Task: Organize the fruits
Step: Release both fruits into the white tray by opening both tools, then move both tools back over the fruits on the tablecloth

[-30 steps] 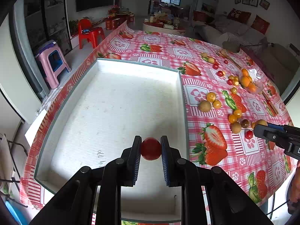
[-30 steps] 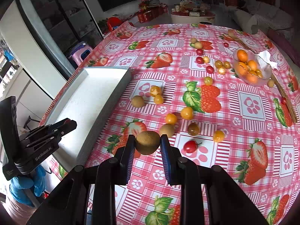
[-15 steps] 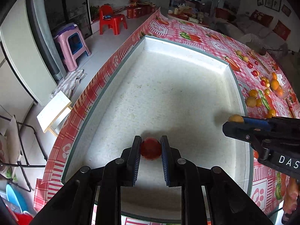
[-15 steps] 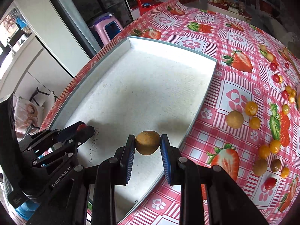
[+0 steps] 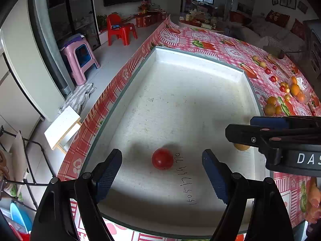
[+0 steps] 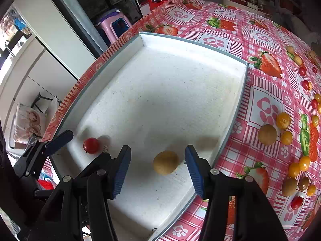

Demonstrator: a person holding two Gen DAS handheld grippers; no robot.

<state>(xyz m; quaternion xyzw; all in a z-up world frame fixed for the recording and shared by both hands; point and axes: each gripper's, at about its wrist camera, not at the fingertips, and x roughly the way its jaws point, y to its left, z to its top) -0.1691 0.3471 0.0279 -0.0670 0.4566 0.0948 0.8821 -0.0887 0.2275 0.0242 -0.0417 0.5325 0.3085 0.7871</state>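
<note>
Red tomato [image 5: 162, 158] sits on the floor of the white tray [image 5: 192, 57], near its close end, right beside the handwritten digits. Brown kiwi-like fruit [image 6: 165, 162] lies on the tray floor too, toward the tray's right wall. The two are apart, not touching.

Your left tool [image 5: 162, 175] is wide open, tomato between the jaws but clear of both pads. Your right tool [image 6: 157, 167] is open as well, brown fruit centred between its jaws with gaps on either side. Nothing gripped by either.

Step in hand, as I read it: drop-off of this pair, both fruits down on the tray floor.

Rest of the fruit is out on the bench [image 6: 266, 40] to the right of the tray: yellow and orange ones, more brown ones, cherry tomatoes, scattered over the strawberry-print cloth.

Next move: lift both tools straight up and back so the pads don't nudge either fruit, both look free to roll. Then swing right over the tray wall to the nearest loose fruit.
</note>
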